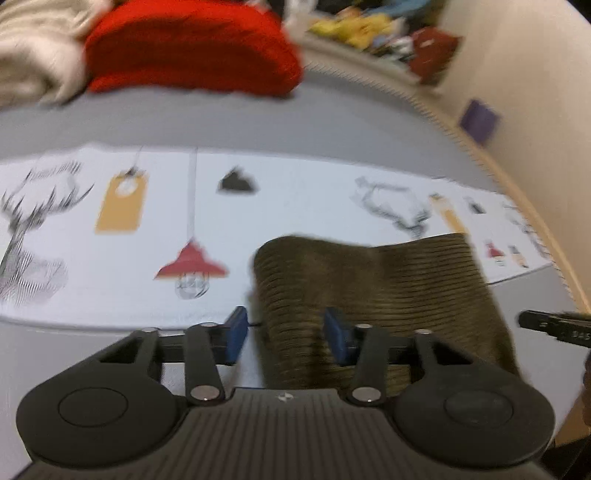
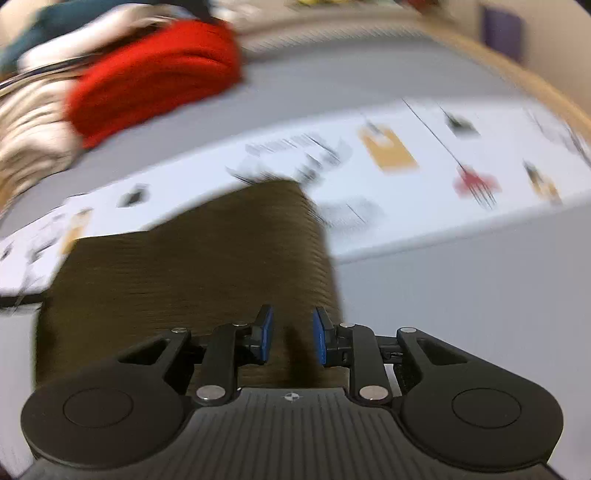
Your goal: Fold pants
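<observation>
The pants point(image 1: 376, 291) are olive-brown corduroy, folded into a compact block on the grey surface, partly over a white printed mat point(image 1: 110, 258). My left gripper point(image 1: 284, 336) is open, its jaws standing wide over the pants' left near edge. My right gripper point(image 2: 291, 338) is open with a narrower gap, right above the pants point(image 2: 192, 266) at their right near edge. Nothing is held between either pair of blue pads. Both views are motion-blurred. Part of the right gripper point(image 1: 554, 326) shows at the right edge of the left wrist view.
A red folded garment point(image 1: 192, 48) and a beige one point(image 1: 33, 55) lie at the back of the grey surface point(image 1: 258, 122). A wooden edge point(image 1: 517, 192) and a wall run along the right. Colourful clutter point(image 1: 369, 26) sits far back.
</observation>
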Available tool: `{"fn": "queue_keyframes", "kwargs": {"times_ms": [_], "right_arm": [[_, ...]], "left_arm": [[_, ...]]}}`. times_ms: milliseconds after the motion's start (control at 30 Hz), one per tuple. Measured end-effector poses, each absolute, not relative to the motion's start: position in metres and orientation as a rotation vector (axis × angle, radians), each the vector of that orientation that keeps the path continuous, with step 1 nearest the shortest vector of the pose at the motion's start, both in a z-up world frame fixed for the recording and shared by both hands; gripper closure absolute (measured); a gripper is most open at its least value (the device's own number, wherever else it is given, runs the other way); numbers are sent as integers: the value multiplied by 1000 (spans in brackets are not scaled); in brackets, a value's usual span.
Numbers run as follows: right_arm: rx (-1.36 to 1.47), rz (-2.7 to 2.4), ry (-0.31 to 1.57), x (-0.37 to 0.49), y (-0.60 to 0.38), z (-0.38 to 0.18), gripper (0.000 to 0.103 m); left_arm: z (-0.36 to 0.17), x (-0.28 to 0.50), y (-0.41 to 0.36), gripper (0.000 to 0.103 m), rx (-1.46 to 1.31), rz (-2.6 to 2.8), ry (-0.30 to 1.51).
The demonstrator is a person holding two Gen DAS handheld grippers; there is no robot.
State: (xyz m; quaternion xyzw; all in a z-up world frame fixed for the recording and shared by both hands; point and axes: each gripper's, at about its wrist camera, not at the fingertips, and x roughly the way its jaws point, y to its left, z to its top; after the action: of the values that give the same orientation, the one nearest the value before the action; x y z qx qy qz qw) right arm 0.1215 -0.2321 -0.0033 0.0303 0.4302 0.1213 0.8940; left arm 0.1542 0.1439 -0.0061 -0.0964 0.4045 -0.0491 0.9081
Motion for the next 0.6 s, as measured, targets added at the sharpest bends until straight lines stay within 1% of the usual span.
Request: {"fn": "queue_keyframes", "kwargs": {"times_ms": [33, 67, 100, 167, 200, 233, 267, 367, 467, 500, 533, 600], "right_arm": [[37, 298, 874, 117, -228, 1, 77], [15, 362, 875, 112, -223, 2, 76], [7, 420, 905, 109, -220, -2, 76], [-38, 512, 1038, 104, -211, -24, 73], [-112, 512, 1115, 102, -205, -40, 73], [-180, 498, 1131, 98, -202, -52, 73], [-207, 505, 1119, 95, -200, -55, 72], [-129, 484, 1108, 106, -205, -40, 72], [17, 443, 977, 119, -214, -15, 69], [62, 389, 898, 133, -216, -4, 69], [62, 389, 898, 133, -216, -4, 68], [60, 328, 829, 159, -212, -2, 68]], "left_arm": [[-5, 152, 137, 76, -194, -152, 827], [-7, 149, 130, 79, -172, -206, 831], [-16, 146, 119, 79, -109, -234, 874], [-46, 150, 103, 80, 53, -184, 1007], [-53, 148, 99, 80, 86, -171, 1017], [-51, 149, 97, 80, 80, -160, 1011], [-45, 150, 98, 80, 52, -150, 1012], [-28, 151, 106, 78, -44, -148, 955], [-17, 158, 114, 78, -94, -105, 886], [-15, 160, 116, 78, -114, -91, 860], [-15, 163, 117, 78, -127, -82, 844], [-12, 169, 114, 78, -135, -60, 824]]}}
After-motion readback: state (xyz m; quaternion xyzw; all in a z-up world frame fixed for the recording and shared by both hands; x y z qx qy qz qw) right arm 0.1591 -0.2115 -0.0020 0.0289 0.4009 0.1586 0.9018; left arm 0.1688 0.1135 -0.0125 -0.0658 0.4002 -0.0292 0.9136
